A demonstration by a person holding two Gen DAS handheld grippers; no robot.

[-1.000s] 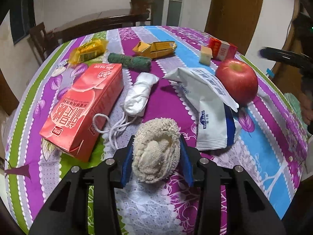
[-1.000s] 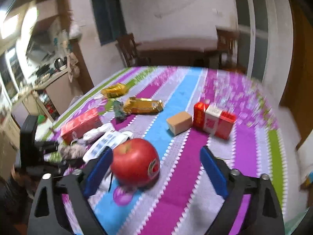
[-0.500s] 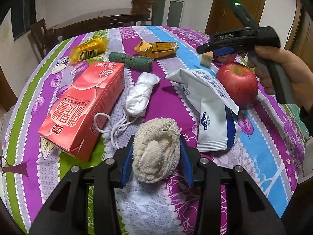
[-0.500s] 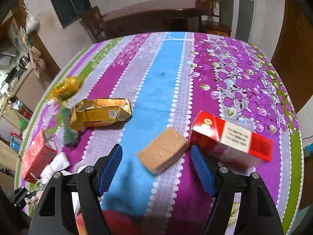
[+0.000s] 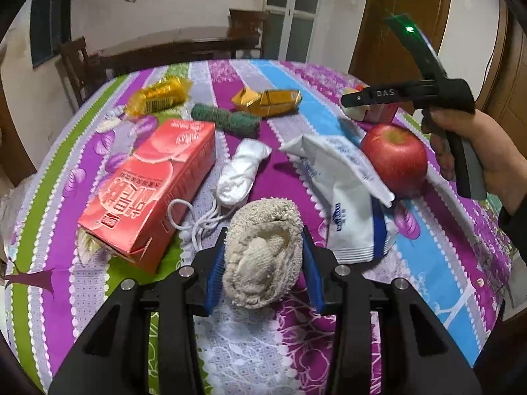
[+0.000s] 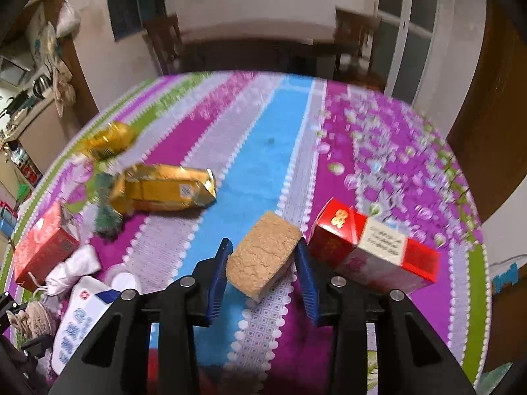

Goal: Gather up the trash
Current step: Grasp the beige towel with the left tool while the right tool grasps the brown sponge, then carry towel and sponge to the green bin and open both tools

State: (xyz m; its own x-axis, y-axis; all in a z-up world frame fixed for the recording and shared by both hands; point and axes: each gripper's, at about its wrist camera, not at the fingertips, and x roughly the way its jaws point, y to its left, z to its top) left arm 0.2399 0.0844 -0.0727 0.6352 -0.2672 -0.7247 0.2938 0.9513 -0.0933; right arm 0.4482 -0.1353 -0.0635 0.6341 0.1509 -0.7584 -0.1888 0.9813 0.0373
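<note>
My left gripper [image 5: 262, 268] is shut on a beige rolled cloth [image 5: 262, 256] just above the striped tablecloth [image 5: 444, 283]. My right gripper [image 6: 265, 271] has its blue pads on both sides of a tan sponge block [image 6: 263, 258] and is shut on it; the gripper also shows in the left wrist view [image 5: 354, 107], held by a hand behind the red apple [image 5: 393, 159]. Around lie a red juice carton [image 5: 148, 184], a white face mask [image 5: 240, 172], a white wipes packet [image 5: 346, 197], a gold wrapper [image 6: 164, 192], a yellow packet [image 5: 158, 98] and a green scourer [image 5: 225, 120].
A red and white box [image 6: 372, 250] lies right beside the sponge block, touching my right finger's side. Wooden chairs [image 5: 79, 65] and a dark table stand behind the round table. A wooden door [image 5: 395, 16] is at the back right.
My right gripper moved past the apple to the far side of the table and closed its pads around the sponge block. My left gripper stayed still, holding the cloth.
</note>
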